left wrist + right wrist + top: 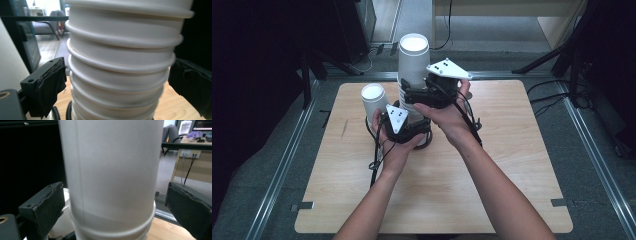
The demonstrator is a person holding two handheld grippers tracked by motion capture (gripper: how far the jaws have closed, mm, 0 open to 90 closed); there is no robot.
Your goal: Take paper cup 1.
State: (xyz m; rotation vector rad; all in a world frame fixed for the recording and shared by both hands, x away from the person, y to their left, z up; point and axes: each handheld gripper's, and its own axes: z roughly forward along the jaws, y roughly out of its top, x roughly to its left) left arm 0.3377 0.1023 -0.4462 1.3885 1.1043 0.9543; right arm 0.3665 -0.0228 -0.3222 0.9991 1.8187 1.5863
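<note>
Nearest us on the wooden table [437,200], we see the left gripper [404,131] set low around the stack of white paper cups [120,75], its jaws standing apart on either side of the ribbed rims without pressing them. Just beyond, the right gripper [424,95] sits higher on the same stack, jaws spread beside the smooth top cup [112,170] with gaps showing. A single white cup [374,102] stands left of the stack.
</note>
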